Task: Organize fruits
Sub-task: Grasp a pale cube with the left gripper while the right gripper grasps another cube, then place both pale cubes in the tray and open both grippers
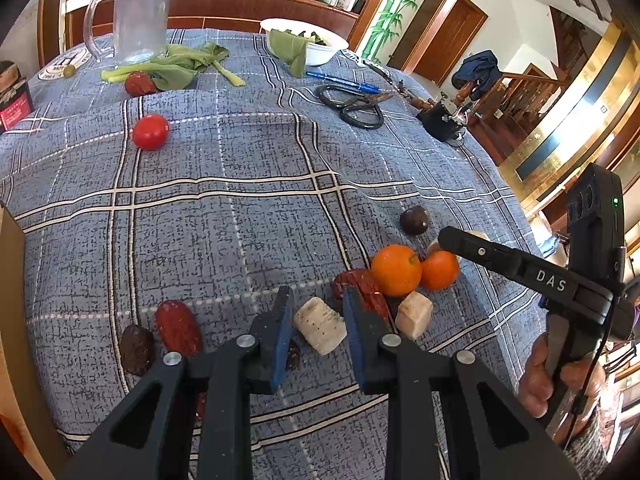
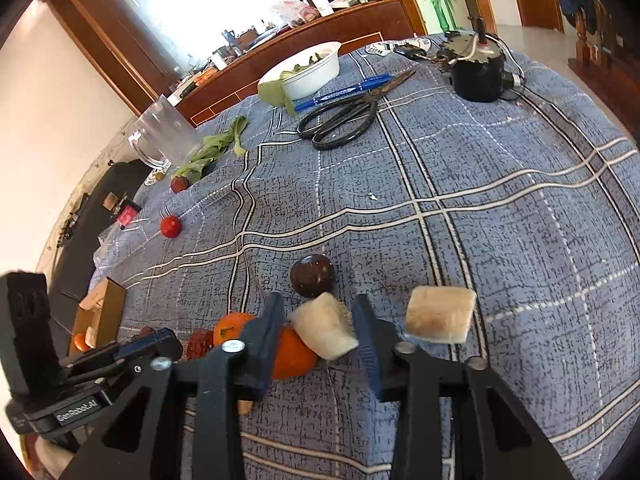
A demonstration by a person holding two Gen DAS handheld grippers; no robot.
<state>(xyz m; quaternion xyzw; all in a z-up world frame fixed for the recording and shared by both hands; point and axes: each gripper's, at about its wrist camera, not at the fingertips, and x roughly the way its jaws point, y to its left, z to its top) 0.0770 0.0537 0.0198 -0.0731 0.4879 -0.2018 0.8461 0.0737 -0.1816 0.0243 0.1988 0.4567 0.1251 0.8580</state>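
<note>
My left gripper (image 1: 316, 330) is shut on a white peeled chunk (image 1: 320, 330) that rests on the blue checked cloth (image 1: 240, 220). My right gripper (image 2: 320, 332) is shut on a second white chunk (image 2: 324, 326), next to two oranges (image 1: 396, 270) (image 1: 440, 270). A third white chunk (image 1: 414, 314) lies beside them, and a fourth (image 2: 440, 314) lies right of my right gripper. Red dates (image 1: 178, 326) (image 1: 360, 284), a dark date (image 1: 136, 348) and a dark round fruit (image 1: 415, 220) lie close by. A tomato (image 1: 150, 131) sits farther off.
At the far side stand a glass pitcher (image 1: 136, 12), leafy greens (image 1: 176, 66), a white bowl (image 1: 308, 42), black scissors (image 1: 356, 106), a blue pen (image 1: 344, 80) and a black motor unit (image 2: 478, 74). A cardboard box (image 2: 106, 312) is at the left edge.
</note>
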